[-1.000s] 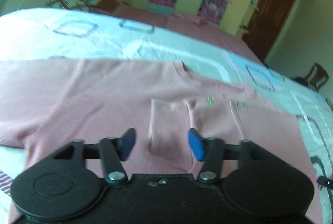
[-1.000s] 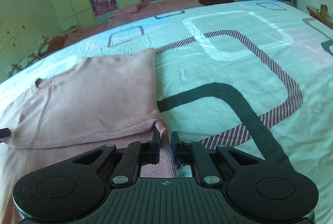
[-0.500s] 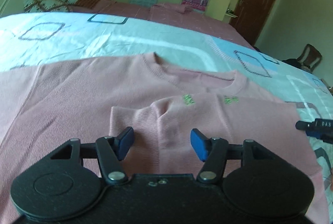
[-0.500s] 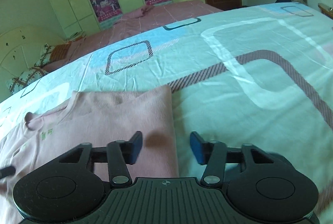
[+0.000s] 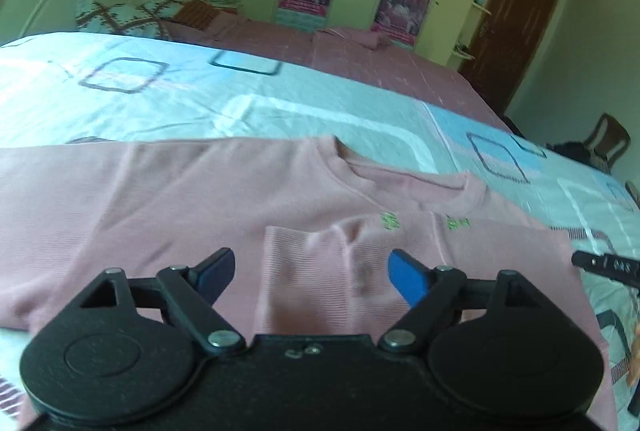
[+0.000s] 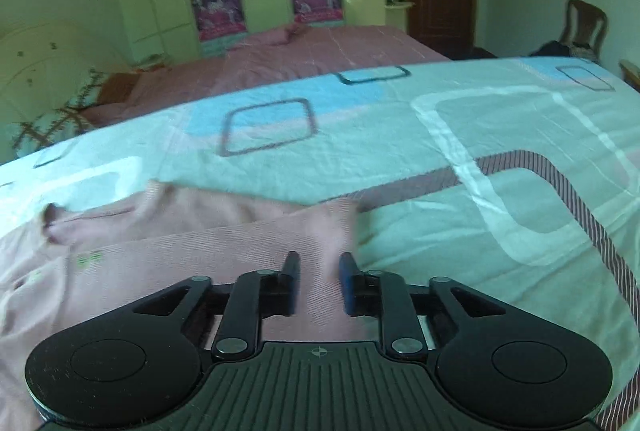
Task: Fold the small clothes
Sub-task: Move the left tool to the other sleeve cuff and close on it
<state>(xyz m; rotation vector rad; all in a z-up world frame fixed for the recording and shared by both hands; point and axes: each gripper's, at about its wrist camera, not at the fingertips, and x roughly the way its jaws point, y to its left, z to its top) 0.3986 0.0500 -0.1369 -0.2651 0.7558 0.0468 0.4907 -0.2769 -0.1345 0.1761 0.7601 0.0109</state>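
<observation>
Both grippers have let go of the folded-in sleeve and are drawing apart.

Left gripper (image 5: 310,271) is opening above the pink sweater (image 5: 160,199) on the bedsheet (image 5: 280,103); right gripper (image 6: 319,271), half apart and empty, is hovering over its folded side. Next, probably the other sleeve needs gripping.

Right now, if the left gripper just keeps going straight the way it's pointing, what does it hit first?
Most likely the folded-over sleeve of the pink sweater. It lies straight ahead of the left gripper, whose jaws are opening with nothing pinched. How far off the fabric is stays unclear.
</observation>
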